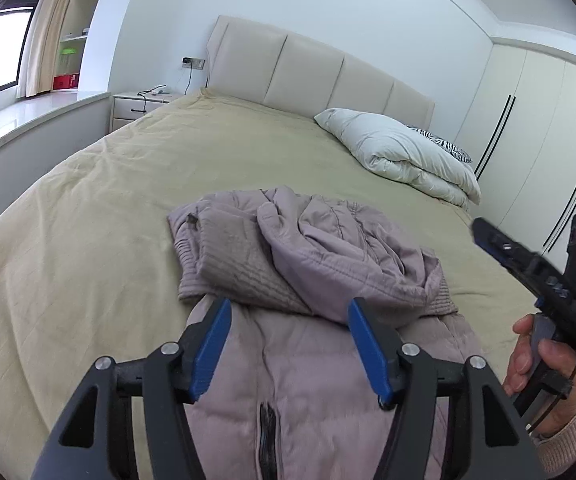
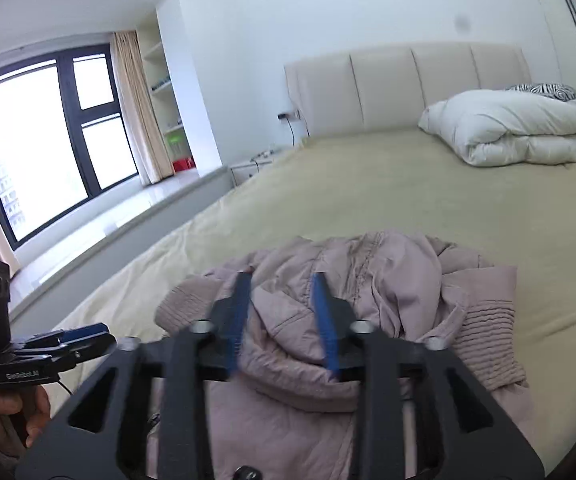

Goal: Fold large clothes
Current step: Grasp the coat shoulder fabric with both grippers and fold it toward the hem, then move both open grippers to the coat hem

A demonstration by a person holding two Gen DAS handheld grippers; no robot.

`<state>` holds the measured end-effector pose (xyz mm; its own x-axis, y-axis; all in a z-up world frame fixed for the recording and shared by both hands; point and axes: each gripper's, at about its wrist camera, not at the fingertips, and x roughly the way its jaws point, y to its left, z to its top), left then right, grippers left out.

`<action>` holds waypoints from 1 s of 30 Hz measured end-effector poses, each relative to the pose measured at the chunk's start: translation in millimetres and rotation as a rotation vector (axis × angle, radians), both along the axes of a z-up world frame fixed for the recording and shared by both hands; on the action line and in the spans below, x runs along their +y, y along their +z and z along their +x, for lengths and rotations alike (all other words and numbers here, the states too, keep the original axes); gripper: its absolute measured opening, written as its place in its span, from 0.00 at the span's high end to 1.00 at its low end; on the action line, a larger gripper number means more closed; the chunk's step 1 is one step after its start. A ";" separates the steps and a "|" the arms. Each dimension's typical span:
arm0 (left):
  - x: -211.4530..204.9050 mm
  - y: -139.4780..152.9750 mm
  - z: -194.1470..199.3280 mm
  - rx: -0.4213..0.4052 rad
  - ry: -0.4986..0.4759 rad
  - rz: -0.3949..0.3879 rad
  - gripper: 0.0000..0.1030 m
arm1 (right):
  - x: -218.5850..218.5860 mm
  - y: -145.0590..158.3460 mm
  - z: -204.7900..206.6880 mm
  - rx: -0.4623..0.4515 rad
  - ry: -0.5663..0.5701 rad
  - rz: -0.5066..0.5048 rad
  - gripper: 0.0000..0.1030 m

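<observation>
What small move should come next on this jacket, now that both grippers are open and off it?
Probably lower the left gripper and right gripper to the jacket and smooth its bunched folded-over top, since the fabric there lies rumpled rather than flat on the bed, and neither gripper holds anything.

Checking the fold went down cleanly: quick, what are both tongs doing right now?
Left tongs: open, holding nothing, above the jacket.
Right tongs: open, holding nothing, above the same jacket.
</observation>
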<state>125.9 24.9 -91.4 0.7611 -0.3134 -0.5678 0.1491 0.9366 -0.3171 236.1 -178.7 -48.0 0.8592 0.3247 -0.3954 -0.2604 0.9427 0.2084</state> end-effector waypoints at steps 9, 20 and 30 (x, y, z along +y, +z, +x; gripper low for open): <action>66.2 38.7 -97.5 -0.054 0.106 0.245 0.36 | -5.3 18.7 -126.6 0.021 -0.054 -0.027 0.02; 86.5 -6.5 -156.1 0.153 0.006 0.235 0.15 | -137.4 -30.3 -266.4 0.296 -0.265 -0.041 0.02; 62.5 -108.0 -177.4 0.484 -0.101 -0.011 0.15 | -213.9 -90.7 -331.7 0.520 -0.372 0.083 0.03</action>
<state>-51.6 87.4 -199.4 0.3760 -0.3798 -0.8452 0.0720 0.9214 -0.3819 -95.6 -392.5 -138.8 0.6234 0.0893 -0.7768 0.2354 0.9260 0.2953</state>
